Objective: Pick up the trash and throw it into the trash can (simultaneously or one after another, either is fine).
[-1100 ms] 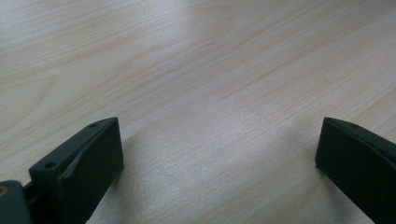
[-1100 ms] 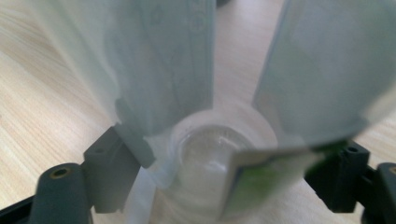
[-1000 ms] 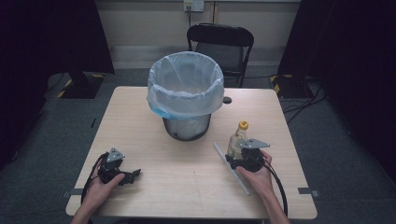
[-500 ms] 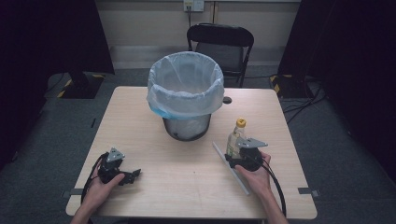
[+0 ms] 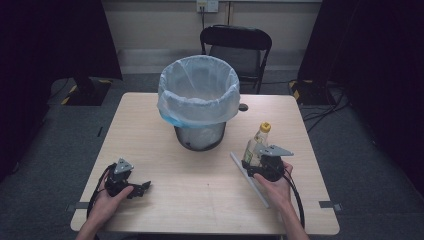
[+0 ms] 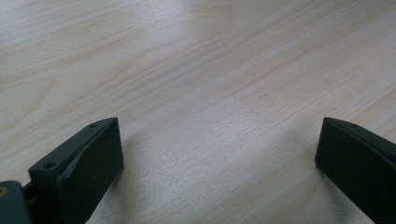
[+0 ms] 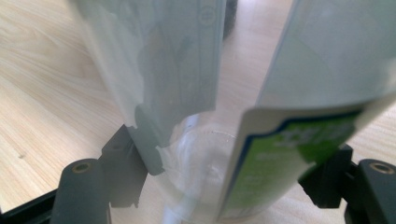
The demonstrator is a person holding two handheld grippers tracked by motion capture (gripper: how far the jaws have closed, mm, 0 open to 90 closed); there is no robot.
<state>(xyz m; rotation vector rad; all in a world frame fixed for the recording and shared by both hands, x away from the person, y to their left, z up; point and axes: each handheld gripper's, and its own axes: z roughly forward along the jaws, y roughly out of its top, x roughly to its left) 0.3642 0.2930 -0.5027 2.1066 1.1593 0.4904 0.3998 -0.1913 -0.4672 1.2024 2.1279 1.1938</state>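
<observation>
table [image 5: 165, 195]: light wood top on a grey floor; it carries everything below, and a small dark round hole sits near its far edge, right of the middle.
chair [image 5: 235, 45]: black folding chair behind the far edge of the table, facing it.
bin [image 5: 199, 107]: dark round waste bin lined with a pale blue-white plastic bag [image 5: 172, 105] folded over the rim; stands upright on the far half of the table, about midway between the left and right edges.
strip [image 5: 250, 181]: thin pale flat stick lying on the table at a slant, from near the bin's right foot toward the near edge, passing just under the right hand.
bottle [image 5: 256, 145]: clear plastic bottle with a yellow cap and a torn white and green label; upright on the right half of the table, nearer the near edge than the far one, right of the bin and apart from it. in the right gripper view [image 7: 219, 116] its clear base sits between the two jaws.
right gripper [image 5: 257, 165]: held in the person's right hand [image 5: 275, 187] by the near right part of the table; jaws wide apart and pinching the bottle low on its body, one pad on each side.
left gripper [image 5: 142, 187]: held in the left hand [image 5: 107, 202] near the near left corner, resting low on the table; jaws spread wide with bare wood between them, as the left gripper view [image 6: 219, 154] shows.
</observation>
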